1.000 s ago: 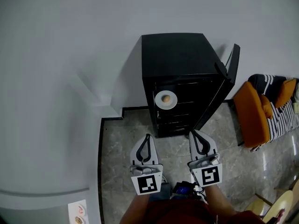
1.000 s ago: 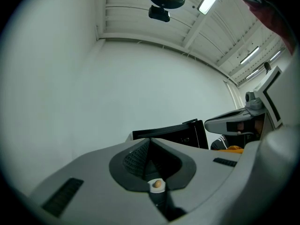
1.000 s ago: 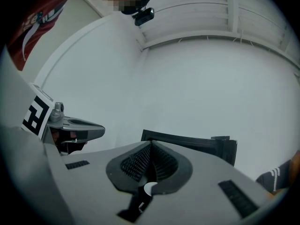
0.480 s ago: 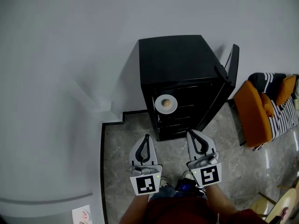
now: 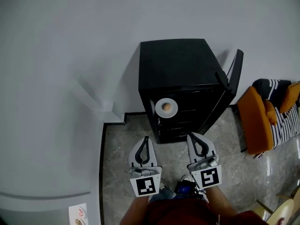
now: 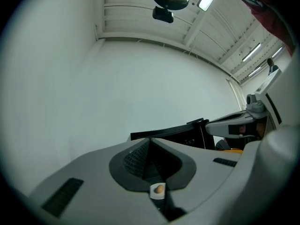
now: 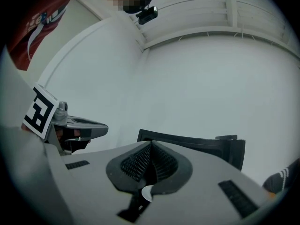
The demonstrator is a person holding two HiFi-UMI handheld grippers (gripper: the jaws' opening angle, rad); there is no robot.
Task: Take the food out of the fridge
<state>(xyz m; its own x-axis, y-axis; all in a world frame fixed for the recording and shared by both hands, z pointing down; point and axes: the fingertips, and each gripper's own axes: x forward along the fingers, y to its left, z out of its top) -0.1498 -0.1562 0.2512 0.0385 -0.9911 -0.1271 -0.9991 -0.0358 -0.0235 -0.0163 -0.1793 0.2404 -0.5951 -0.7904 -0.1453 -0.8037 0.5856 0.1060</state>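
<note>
Both claws, left gripper (image 5: 146,138) & right gripper (image 5: 191,137), are pinched closed on nothing, near side of the open fridge (image 5: 173,62). The food (image 5: 166,107) (small, round, prob. light, could roll) sits on a plate (image 5: 159,110) inside; I'd grip the rim, level.

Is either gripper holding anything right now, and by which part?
Nothing is held: the left gripper and right gripper are both shut and empty, short of the fridge, where the plate of food sits.
</note>
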